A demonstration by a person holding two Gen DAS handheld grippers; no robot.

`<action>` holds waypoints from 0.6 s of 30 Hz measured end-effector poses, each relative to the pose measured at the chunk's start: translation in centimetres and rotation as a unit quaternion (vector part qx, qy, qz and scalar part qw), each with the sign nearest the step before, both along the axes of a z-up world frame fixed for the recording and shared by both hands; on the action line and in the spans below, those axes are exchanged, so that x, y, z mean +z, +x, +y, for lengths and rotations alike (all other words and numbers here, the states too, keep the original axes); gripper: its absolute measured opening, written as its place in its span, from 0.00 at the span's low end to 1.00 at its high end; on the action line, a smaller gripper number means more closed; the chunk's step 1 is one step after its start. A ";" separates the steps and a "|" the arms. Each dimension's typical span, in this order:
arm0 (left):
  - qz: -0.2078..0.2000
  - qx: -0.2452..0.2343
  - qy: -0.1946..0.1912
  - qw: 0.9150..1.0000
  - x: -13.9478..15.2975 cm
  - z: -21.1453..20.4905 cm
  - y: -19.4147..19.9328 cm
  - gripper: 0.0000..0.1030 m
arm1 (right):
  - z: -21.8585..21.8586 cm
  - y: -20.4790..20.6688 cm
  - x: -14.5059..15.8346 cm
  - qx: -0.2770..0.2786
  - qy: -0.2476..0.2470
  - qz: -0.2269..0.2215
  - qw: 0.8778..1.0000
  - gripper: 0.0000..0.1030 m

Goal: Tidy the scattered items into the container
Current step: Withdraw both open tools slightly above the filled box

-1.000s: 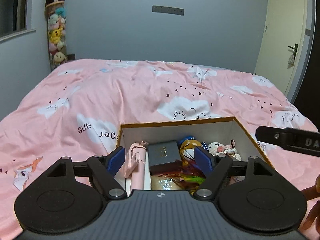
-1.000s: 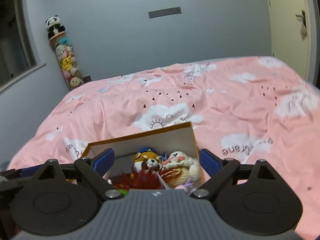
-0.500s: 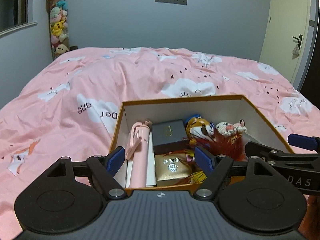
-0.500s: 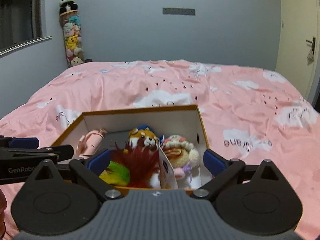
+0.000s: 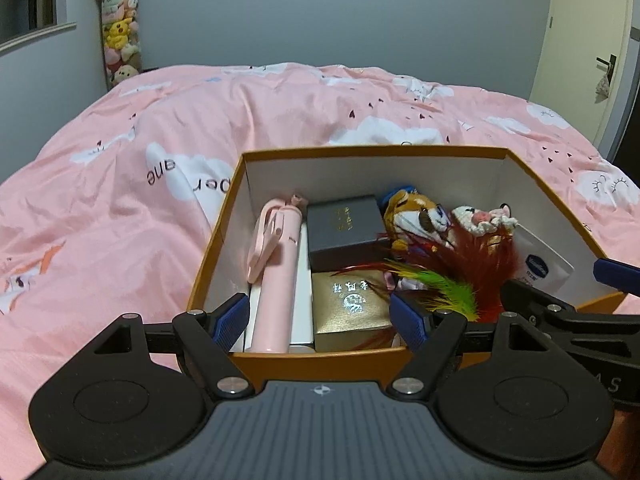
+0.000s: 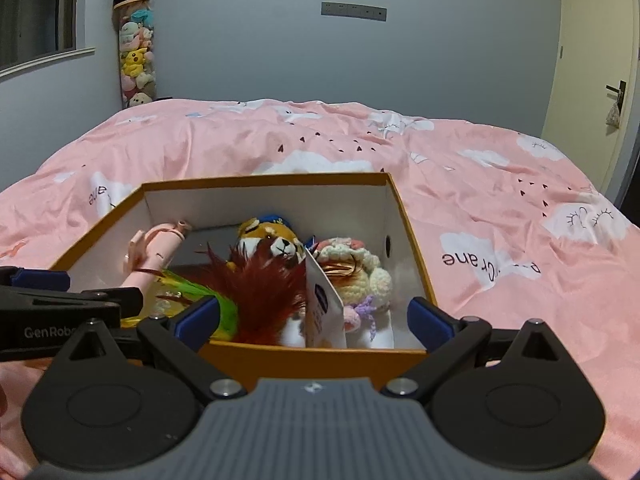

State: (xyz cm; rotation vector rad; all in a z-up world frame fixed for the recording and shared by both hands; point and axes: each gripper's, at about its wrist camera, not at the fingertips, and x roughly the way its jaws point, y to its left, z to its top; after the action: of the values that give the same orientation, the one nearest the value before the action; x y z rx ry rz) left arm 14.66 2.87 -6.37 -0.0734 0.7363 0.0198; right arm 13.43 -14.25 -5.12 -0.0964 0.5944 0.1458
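Observation:
An orange cardboard box (image 5: 360, 151) with white inner walls sits on the pink bed; it also shows in the right wrist view (image 6: 256, 181). Inside lie a pink selfie stick (image 5: 276, 276), a dark grey box (image 5: 344, 232), a gold box (image 5: 352, 308), a tiger plush (image 5: 416, 212), a crocheted doll (image 6: 356, 268), a red and green feather toy (image 6: 264, 280) and a white sachet (image 5: 540, 264). My left gripper (image 5: 320, 316) is open and empty over the box's near edge. My right gripper (image 6: 316, 316) is open and empty over the near edge.
The pink cloud-print duvet (image 5: 120, 184) covers the whole bed around the box. A column of plush toys (image 6: 134, 52) hangs in the far left corner. A door (image 6: 592, 80) is at the right. Each gripper shows in the other's view beside the box.
Both grippers have drawn back and tipped down, so the box and its contents show more fully. Both stay open and empty.

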 end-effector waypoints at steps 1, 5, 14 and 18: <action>0.001 0.004 -0.003 1.000 -0.3 0.1 0.0 0.88 | 0.1 0.0 -0.2 -0.003 -0.001 -0.003 1.000 0.98; -0.013 0.013 -0.013 1.000 -1.0 0.3 -0.2 0.89 | 0.3 0.0 -1.1 -0.009 -0.004 -0.013 1.000 0.98; -0.013 0.027 0.010 0.999 -1.8 0.1 -0.1 0.89 | 0.6 0.6 -2.2 -0.005 -0.002 -0.015 1.000 0.99; -0.014 0.030 0.012 0.999 -2.0 0.1 -0.1 0.89 | 0.7 0.4 -2.5 -0.008 -0.004 -0.022 1.000 0.99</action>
State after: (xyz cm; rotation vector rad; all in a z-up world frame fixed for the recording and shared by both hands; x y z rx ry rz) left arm 14.59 2.98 -8.34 -0.0729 0.7050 0.0844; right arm 13.85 -13.58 -7.60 -0.1021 0.5510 0.1247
